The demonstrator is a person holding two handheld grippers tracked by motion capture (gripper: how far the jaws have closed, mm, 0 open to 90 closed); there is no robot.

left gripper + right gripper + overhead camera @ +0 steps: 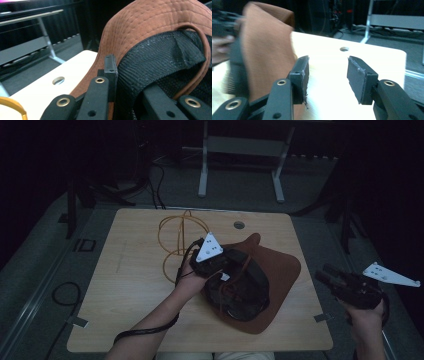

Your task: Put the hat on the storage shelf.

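My left gripper [235, 262] clamps the brown hat [280, 270], probably at its mesh-lined brim, while my right gripper [325, 276] hangs open and empty beside the table [135, 270].

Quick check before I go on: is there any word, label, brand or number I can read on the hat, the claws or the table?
None: no readable text in any view.
Hat: brown cloth and black mesh lining, no label legible.
Left claw, shut on the hat's edge: bare black, brass rivets.
Right claw, open: no marks.
Table: plain wood.
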